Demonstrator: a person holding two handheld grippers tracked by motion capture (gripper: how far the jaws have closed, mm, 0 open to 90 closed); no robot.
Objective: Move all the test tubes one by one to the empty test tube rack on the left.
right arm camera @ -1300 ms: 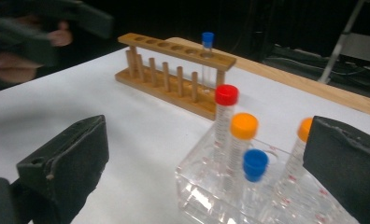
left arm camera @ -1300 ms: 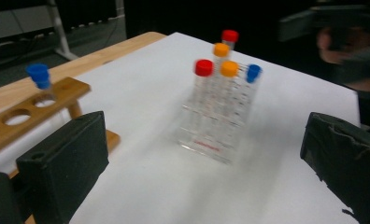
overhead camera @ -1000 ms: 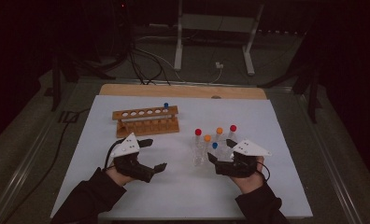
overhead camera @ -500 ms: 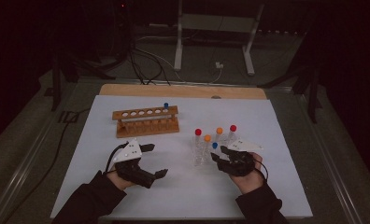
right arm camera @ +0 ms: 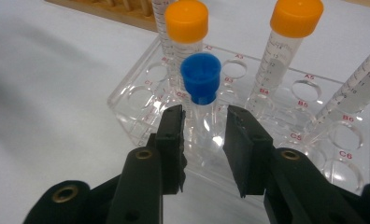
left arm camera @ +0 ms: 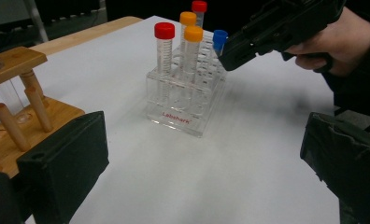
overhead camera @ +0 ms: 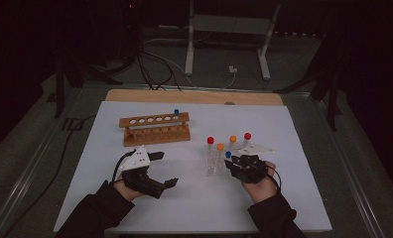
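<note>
The right gripper [right arm camera: 204, 128] has its jaws narrowly apart on both sides of the clear blue-capped tube [right arm camera: 201, 79], not yet pressing it; the left gripper [left arm camera: 206, 158] is wide open.

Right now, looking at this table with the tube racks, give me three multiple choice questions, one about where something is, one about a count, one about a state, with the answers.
1. Where does the blue-capped tube near the right gripper stand?
A. In the clear rack
B. Flat on the table
C. On the floor

2. How many orange-capped tubes stand in the clear rack?
A. None
B. Two
C. Five

3. How do the right gripper's jaws stand?
A. Shut tight on an orange cap
B. Apart on either side of the blue-capped tube
C. Clamped on the wooden rack

Answers: 1 A, its lower end sits in a rack hole. 2 B, the left gripper view shows two orange caps. 3 B, a gap shows between each jaw and the tube.
</note>
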